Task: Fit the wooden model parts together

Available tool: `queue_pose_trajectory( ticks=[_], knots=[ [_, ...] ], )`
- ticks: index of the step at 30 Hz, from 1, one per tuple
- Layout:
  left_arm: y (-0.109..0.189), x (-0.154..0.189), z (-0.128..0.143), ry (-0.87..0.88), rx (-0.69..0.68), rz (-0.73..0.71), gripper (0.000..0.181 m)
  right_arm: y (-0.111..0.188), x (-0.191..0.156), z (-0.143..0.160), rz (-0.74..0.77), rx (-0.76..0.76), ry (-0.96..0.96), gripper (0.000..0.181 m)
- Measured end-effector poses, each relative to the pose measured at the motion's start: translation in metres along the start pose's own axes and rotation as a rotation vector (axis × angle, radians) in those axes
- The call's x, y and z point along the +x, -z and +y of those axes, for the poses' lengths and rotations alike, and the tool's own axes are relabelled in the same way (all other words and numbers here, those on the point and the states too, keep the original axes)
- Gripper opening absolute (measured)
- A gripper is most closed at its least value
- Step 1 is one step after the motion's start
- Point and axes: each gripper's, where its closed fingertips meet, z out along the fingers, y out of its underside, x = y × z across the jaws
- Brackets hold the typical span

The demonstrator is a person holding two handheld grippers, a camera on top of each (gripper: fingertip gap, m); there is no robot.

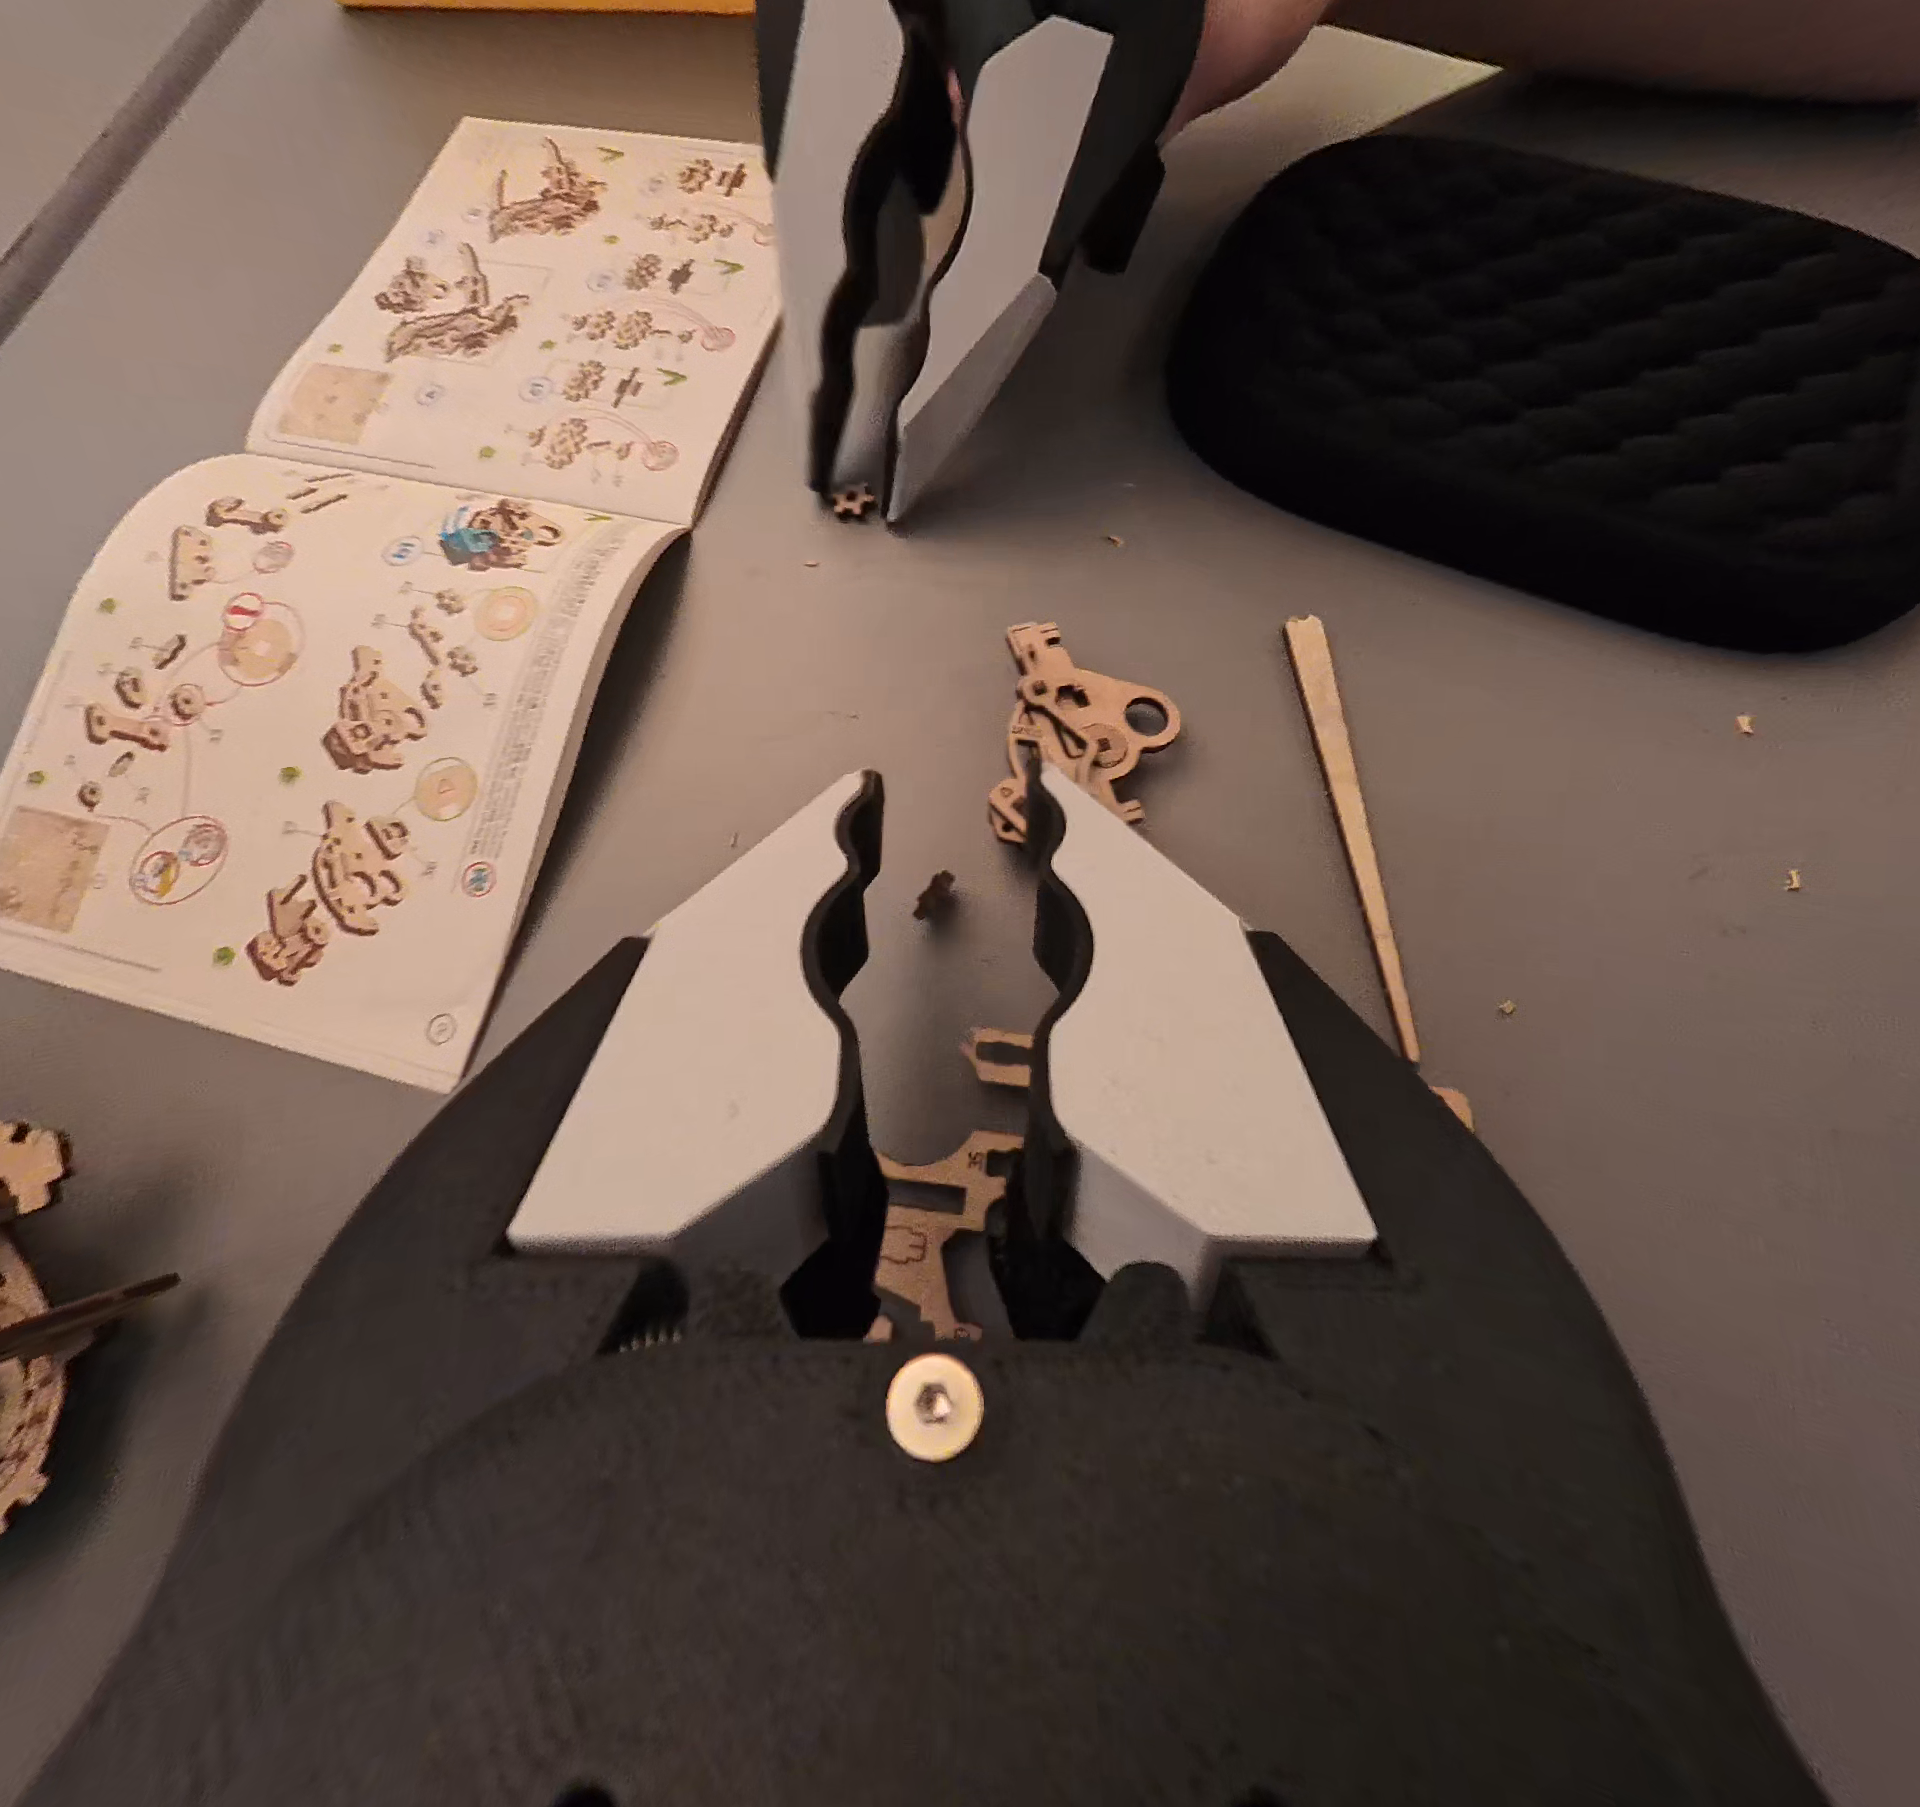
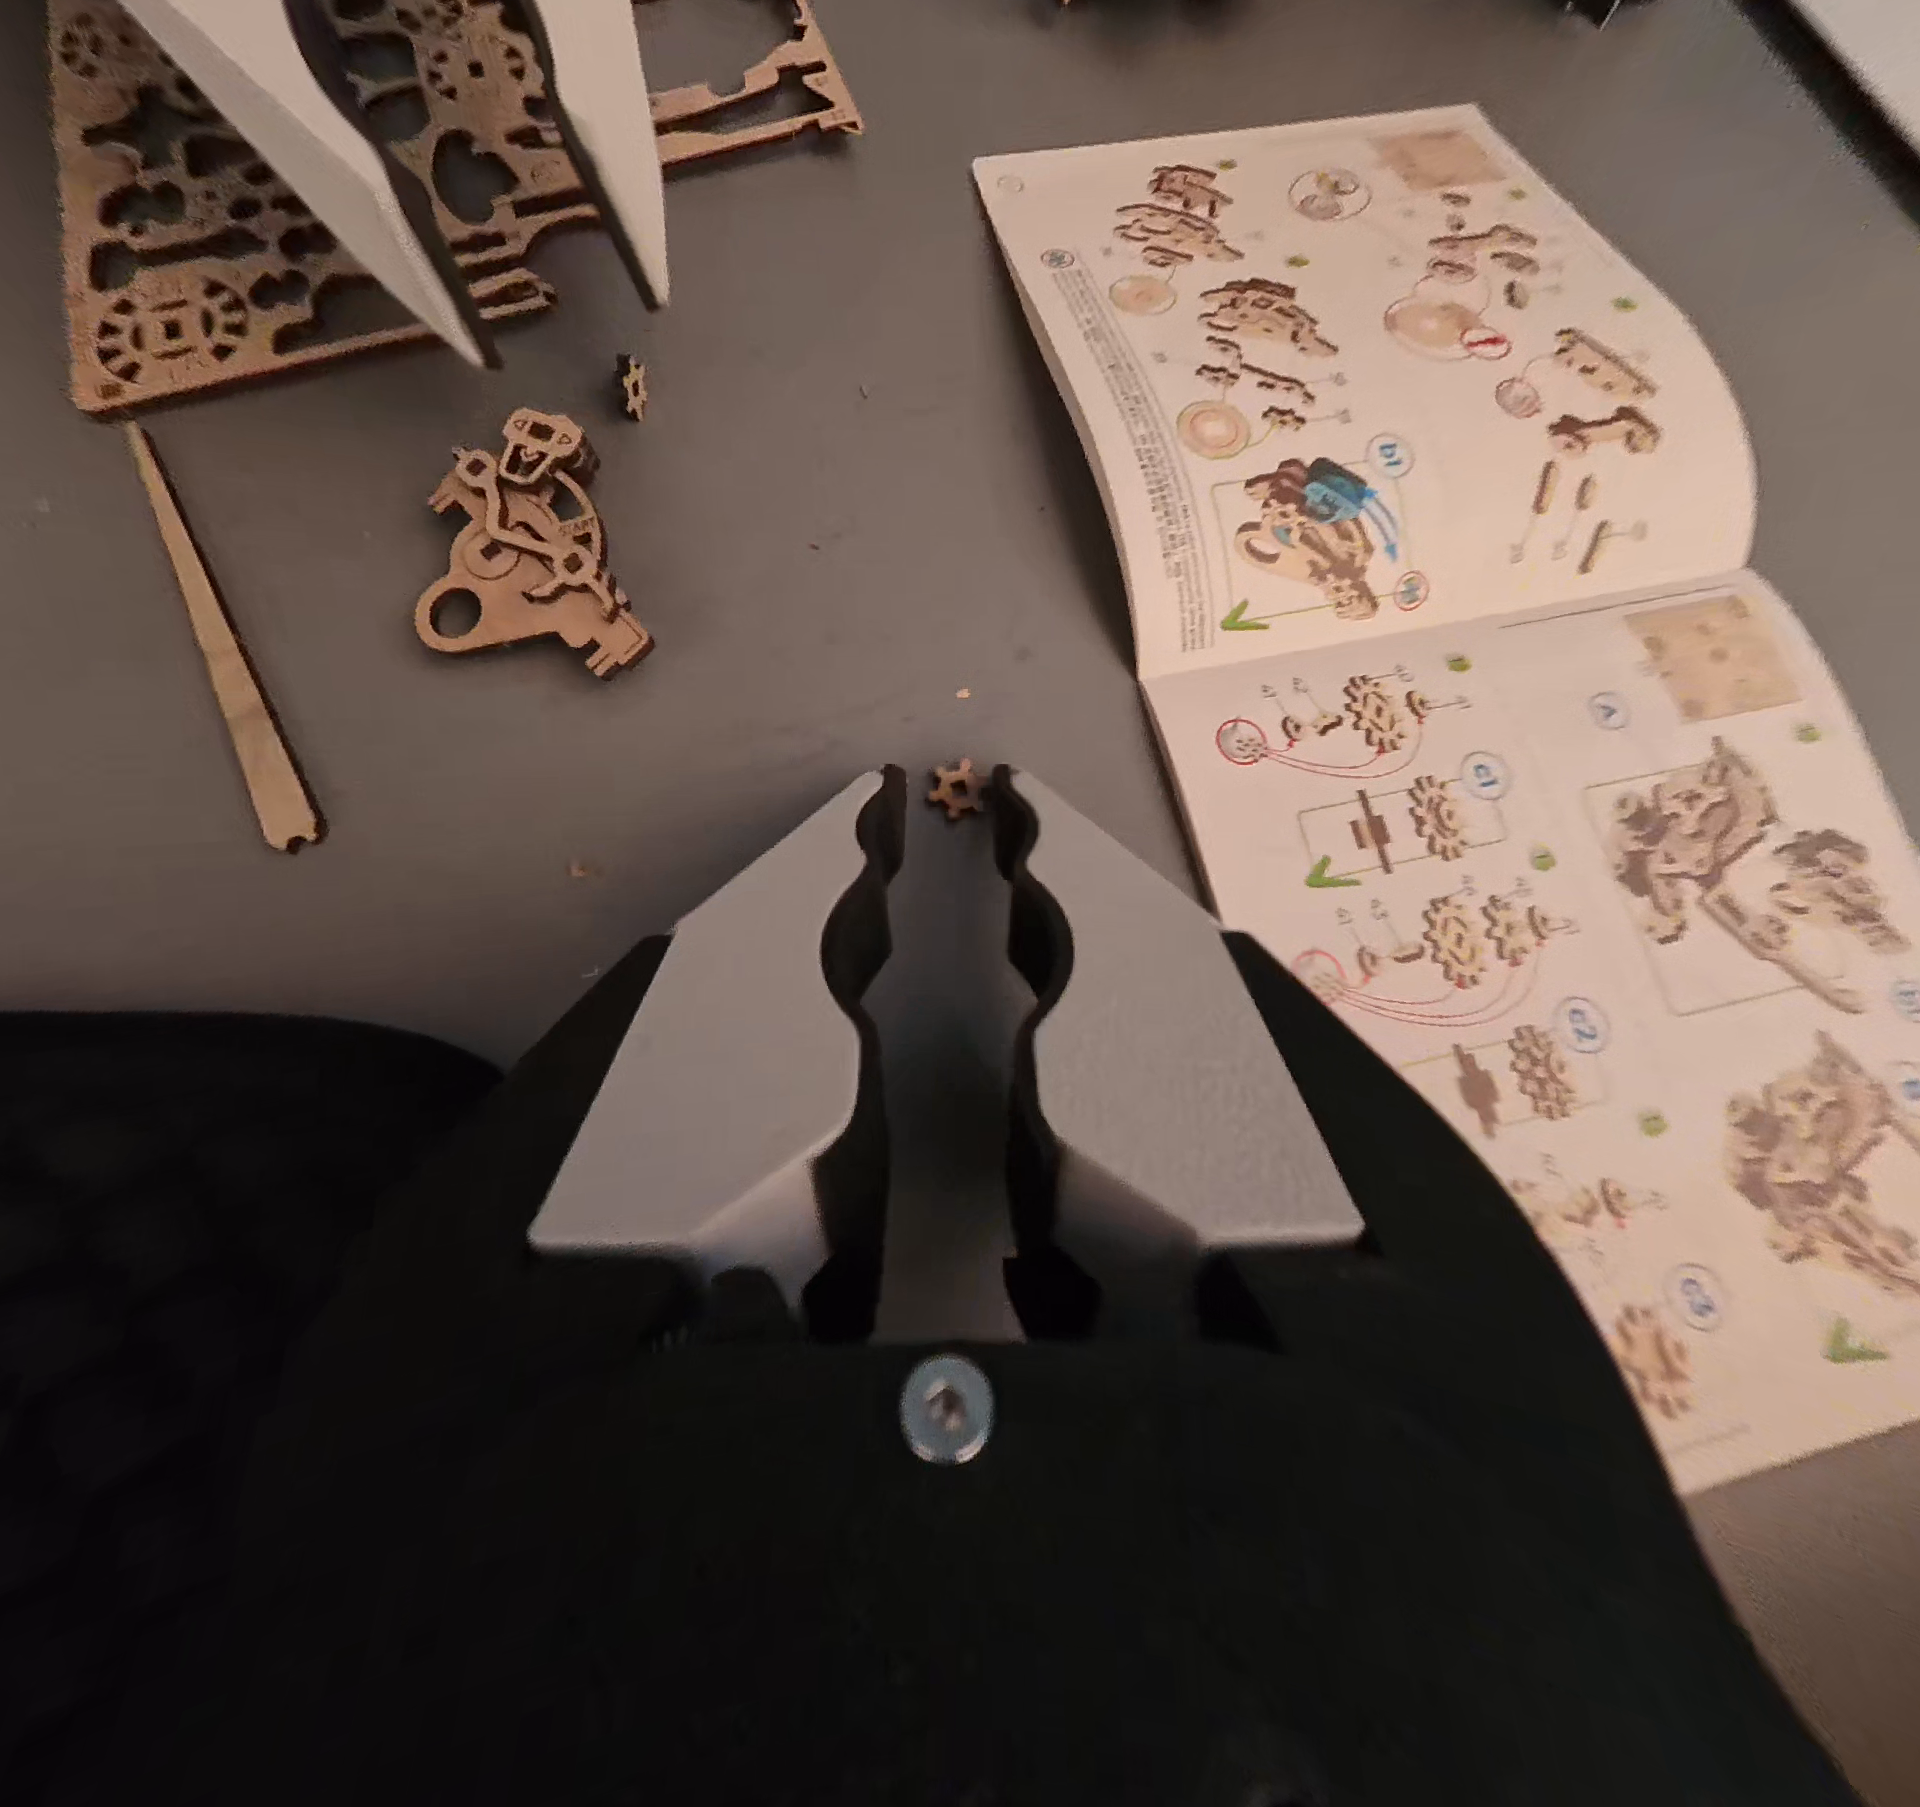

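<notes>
Grey tabletop (image 1: 1558, 926) fills the left wrist view, strewn with flecks of wood. The left gripper (image 1: 956, 812), grey-fingered on a black body, hovers with its fingers parted and nothing between them; a tiny dark wooden cog (image 1: 935, 893) lies on the table in the gap. Just beyond its right fingertip rests a flat, partly assembled wooden mechanism with a round eyelet (image 1: 1086, 723), and a thin tapered wooden stick (image 1: 1351, 822) lies to the right. Across the table the right gripper (image 1: 858, 508) points down at a small pale wooden gear (image 1: 854, 502), its tips either side of it. An open illustrated instruction booklet (image 1: 343, 635) lies at left, a black quilted pad (image 1: 1558, 396) at right.

Seen from the right wrist view, the right gripper (image 2: 948, 781) has narrowly parted fingers bracketing the small gear (image 2: 954, 789), which lies flat on the table; whether the fingers yet touch it cannot be told. A laser-cut wooden parts sheet (image 2: 208, 230), many holes already empty, sits behind the left gripper (image 2: 566, 329).

Judged from this, assembly is under way but far from finished: one sub-assembly stands joined, while both cogs remain loose and unfitted.
</notes>
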Motion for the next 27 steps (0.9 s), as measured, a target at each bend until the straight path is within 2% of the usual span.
queue_pose_trajectory(
  ticks=[1,5,12,18,21,27],
  knots=[
    [0.002,-0.003,0.000,0.002,0.002,-0.010,0.026,0.000,-0.001,0.000,-0.014,-0.003,-0.021,0.010],
    [0.018,-0.024,-0.004,0.033,0.047,-0.087,0.021,0.000,-0.001,-0.001,0.005,0.000,0.009,0.009],
    [0.037,-0.037,-0.008,0.197,0.142,-0.034,0.024,0.011,-0.034,-0.045,0.140,0.162,0.332,0.009],
    [0.026,0.000,-0.031,0.362,0.237,0.213,0.025,0.014,-0.075,-0.076,0.216,0.256,0.564,0.009],
    [0.015,0.009,-0.031,0.430,0.221,0.247,0.025,0.016,-0.087,-0.081,0.245,0.277,0.666,0.009],
    [0.010,0.026,-0.039,0.563,0.244,0.398,0.016,0.014,-0.090,-0.080,0.239,0.282,0.682,0.009]
  ],
)
